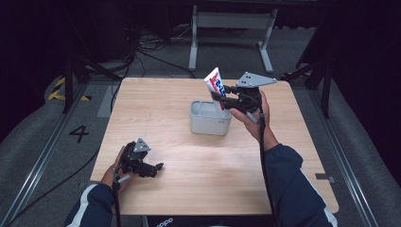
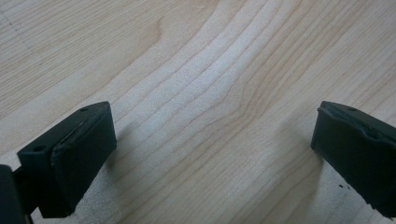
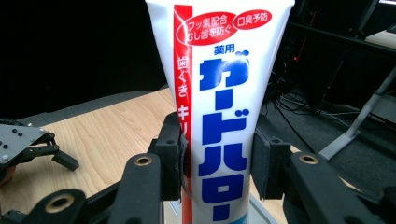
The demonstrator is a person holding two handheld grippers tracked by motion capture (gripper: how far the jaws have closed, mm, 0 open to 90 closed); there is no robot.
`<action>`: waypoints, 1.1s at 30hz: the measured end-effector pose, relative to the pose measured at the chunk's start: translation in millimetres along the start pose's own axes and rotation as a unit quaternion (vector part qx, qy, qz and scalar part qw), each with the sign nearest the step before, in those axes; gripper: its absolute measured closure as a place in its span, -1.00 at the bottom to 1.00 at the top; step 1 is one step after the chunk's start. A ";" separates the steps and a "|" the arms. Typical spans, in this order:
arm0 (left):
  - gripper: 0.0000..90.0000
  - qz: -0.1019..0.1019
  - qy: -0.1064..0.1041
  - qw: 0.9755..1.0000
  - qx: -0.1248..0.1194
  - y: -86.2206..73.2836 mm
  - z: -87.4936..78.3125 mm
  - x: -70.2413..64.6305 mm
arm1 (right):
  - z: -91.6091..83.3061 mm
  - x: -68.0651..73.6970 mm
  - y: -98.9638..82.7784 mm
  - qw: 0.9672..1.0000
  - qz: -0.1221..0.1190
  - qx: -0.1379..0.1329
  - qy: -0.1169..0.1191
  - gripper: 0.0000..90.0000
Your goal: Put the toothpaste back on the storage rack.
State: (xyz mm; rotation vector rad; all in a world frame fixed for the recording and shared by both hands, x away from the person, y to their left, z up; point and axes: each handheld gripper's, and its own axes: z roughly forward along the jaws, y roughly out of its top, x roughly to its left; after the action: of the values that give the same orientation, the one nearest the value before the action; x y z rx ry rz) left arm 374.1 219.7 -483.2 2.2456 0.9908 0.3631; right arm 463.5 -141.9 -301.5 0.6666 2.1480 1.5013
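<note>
The right hand-held gripper (image 1: 221,97) is lifted above the far right part of the light wooden table (image 1: 156,118), and its two black jaws are clamped on a white toothpaste tube with a red stripe and blue letters (image 1: 215,84). In the high view the tube is tilted, its flat wide end pointing up and to the left, and its lower end is just above the open top of a small pale grey plastic box with rounded corners (image 1: 210,120). From this view I cannot tell if the tube touches the box rim.

The right gripper view gives what the high view does not: the pads (image 3: 179,156) press the tube (image 3: 224,116) from both sides at its lower part, and the blue characters and the red ovals with white print can be read clearly. At the bottom, beside the tube, a pale edge (image 3: 259,210) is seen; it is probably the box rim. At the left edge, farther away, the left gripper (image 3: 28,149) rests low over the table.

The left gripper (image 1: 153,168) is held near the front left corner of the table, well apart from the box. Its own view shows the jaws wide apart, with bare wood grain (image 2: 210,93) between them and nothing held.
</note>
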 end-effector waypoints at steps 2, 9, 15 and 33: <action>-0.99 0.000 0.000 1.000 0.000 0.0 0.0 0.0 | 4.7 -1.2 -1.2 1.000 0.001 0.001 0.001 0.37; -0.99 0.001 0.000 1.000 0.003 0.1 -0.5 0.0 | 14.7 -3.6 -4.8 1.000 0.005 0.007 0.000 0.36; -0.99 0.000 0.000 1.000 0.001 0.0 -0.3 -0.1 | 22.4 -7.1 -7.9 1.000 0.009 0.012 0.002 0.36; -0.99 0.003 0.002 1.000 -0.001 -0.3 -0.4 -0.2 | 45.5 -9.7 -9.7 1.000 0.010 0.029 0.004 0.36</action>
State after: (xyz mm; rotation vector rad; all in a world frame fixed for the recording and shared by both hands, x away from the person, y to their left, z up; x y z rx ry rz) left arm 373.6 219.9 -483.0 2.2466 0.9860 0.3725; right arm 497.0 -117.2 -324.5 0.7041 2.2055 1.4585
